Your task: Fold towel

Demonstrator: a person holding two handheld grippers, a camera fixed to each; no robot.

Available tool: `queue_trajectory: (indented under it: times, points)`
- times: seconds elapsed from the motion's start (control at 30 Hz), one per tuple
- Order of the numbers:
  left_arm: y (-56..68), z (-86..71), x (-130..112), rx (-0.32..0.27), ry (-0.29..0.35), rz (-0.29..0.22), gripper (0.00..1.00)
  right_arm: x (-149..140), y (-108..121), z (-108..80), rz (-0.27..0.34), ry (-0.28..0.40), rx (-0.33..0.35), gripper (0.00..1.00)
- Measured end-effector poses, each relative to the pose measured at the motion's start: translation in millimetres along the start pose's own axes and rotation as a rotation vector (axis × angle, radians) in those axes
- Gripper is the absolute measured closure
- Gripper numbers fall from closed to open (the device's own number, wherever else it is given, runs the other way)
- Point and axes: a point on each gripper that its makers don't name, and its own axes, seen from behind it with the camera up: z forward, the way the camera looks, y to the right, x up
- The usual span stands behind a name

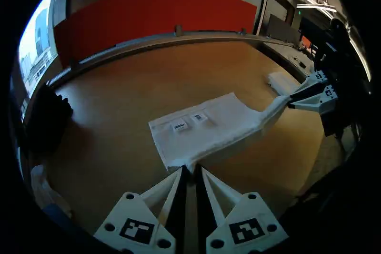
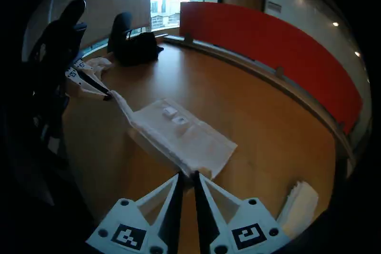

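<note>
A white towel [image 1: 209, 127] with two small labels on top lies partly on the wooden table [image 1: 143, 87], its near edge lifted. My left gripper [image 1: 191, 168] is shut on one near corner of that edge. The right gripper [image 1: 289, 102], seen at the right in the left gripper view, pinches the other corner. In the right gripper view the same towel [image 2: 183, 137] stretches from my right gripper [image 2: 187, 174], shut on its corner, up to the left gripper [image 2: 107, 96] at the left, held by a person in dark clothes.
A stack of folded white cloths [image 2: 300, 201] lies on the table to the right of the right gripper, also seen as white cloths [image 1: 282, 82]. A dark bag [image 2: 138, 46] and office chairs [image 2: 71, 20] stand by the window. A red partition [image 1: 157, 15] runs along the table's far side.
</note>
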Motion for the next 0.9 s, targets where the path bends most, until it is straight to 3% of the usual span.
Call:
queue_trajectory:
  times: [0.4, 0.9]
  points:
    - [-21.5, 39.4, 17, 0.031, -0.009, -0.043, 0.88, 5, 30, 36.7, 0.012, -0.039, -0.024, 0.84]
    - [-37.2, 77.7, 4, 0.043, -0.074, -0.027, 0.88, -9, 43, 73.9, 0.034, -0.094, -0.021, 0.84]
